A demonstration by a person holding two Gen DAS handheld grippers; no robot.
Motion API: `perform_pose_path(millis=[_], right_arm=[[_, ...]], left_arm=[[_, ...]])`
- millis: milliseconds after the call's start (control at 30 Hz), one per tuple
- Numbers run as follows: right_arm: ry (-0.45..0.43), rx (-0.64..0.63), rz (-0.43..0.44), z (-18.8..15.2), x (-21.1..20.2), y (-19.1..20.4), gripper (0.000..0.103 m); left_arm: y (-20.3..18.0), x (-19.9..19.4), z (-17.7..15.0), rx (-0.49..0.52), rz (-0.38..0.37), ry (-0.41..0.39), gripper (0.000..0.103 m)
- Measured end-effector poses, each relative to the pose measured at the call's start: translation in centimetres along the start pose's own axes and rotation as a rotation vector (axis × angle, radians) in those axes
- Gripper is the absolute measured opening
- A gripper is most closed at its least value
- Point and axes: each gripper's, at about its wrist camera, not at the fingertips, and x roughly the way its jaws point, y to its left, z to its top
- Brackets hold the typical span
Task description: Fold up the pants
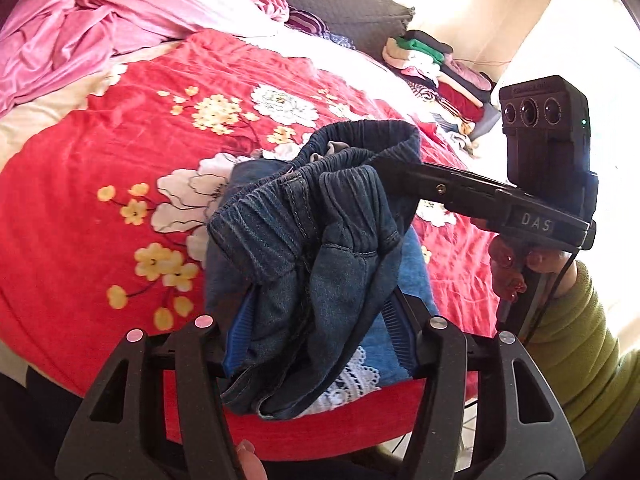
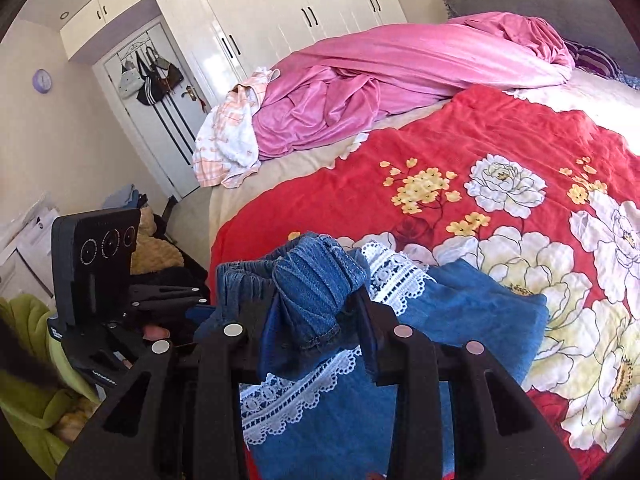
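Bedroom, daylight. Bed (image 2: 288, 168) spread with a red floral blanket (image 1: 80, 208), reaching to its near edge. Pink sheet (image 2: 400, 64) heaped along the far-left side, up toward the grey headboard (image 1: 344, 0); checked cloth (image 2: 228, 140) drooping over the far-left corner. White wardrobe (image 2: 280, 12) and door (image 2: 160, 92) hung with bags beyond; clock (image 2: 42, 80) on the wall. Pile of clothes (image 1: 440, 72) just off the far-right edge.

Denim pants (image 1: 304, 240) bunched and lifted over the near edge of the bed, elastic waistband uppermost and gaping open. Blue cloth with white lace trim (image 2: 460, 312) flat on the blanket directly beneath.

Left gripper (image 1: 320, 344) low at the near edge, fingers apart, a thick wad of denim hanging between them; whether clamped or merely draped, impossible to tell. Right gripper (image 1: 392, 168) reaching in from the right, fingers pressed together on the waistband rim. From the right wrist view, right gripper (image 2: 316, 312) nipping a twisted fold of the pants (image 2: 316, 280), with the left gripper body at the left beside it. Green sleeve (image 1: 580, 340) and painted nails at the right handle.
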Motion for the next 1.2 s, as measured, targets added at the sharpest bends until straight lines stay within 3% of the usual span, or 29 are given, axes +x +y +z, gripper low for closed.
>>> perform_pose_path(millis=[100,267,333,400,533,633,700,833,933,1000,1200], right_arm=[[-0.001,0.021,-0.022,-0.8,-0.6,-0.8,0.032],[-0.008,0.079,-0.095,-2.2,-1.8,-2.4,0.037],[-0.022,0.132,-0.124,-2.8,-2.6,-3.3,0.046],[-0.040,0.168,-0.144,-3.4,-3.3,-3.8,0.056],[-0.036,0.168,-0.209,-4.4,-4.2,-2.8,0.066],[-0.017,0.122,-0.269,-4.6,-3.8,-1.0,0.071],[-0.023,0.092,-0.283,-4.6,-3.4,0.3,0.074],[-0.013,0.035,-0.318,-4.4,-2.0,2.7,0.076],[0.083,-0.082,-0.486,-5.7,0.0,3.7,0.075],[0.129,-0.111,-0.550,-7.2,0.7,3.3,0.074],[0.101,0.058,-0.502,-9.9,-0.4,0.9,0.074]], left_arm=[[-0.8,0.6,-0.2,0.013,-0.017,0.008,0.049],[-1.8,1.8,-0.6,0.044,-0.127,0.042,0.055],[-1.8,1.7,-0.8,0.037,-0.230,0.059,0.055],[-1.7,1.0,-0.9,0.039,-0.288,0.045,0.055],[-0.2,-1.5,-0.3,0.040,-0.176,-0.043,0.055],[0.4,-2.2,0.0,0.093,0.030,-0.086,0.056],[1.1,-1.5,0.1,0.106,0.140,-0.074,0.057],[1.8,1.1,-0.2,0.101,0.180,0.002,0.058],[1.7,2.3,-1.3,0.128,0.200,0.043,0.059],[1.6,2.4,-2.0,0.143,0.190,0.060,0.063],[1.3,3.3,-3.0,0.144,0.173,0.098,0.067]])
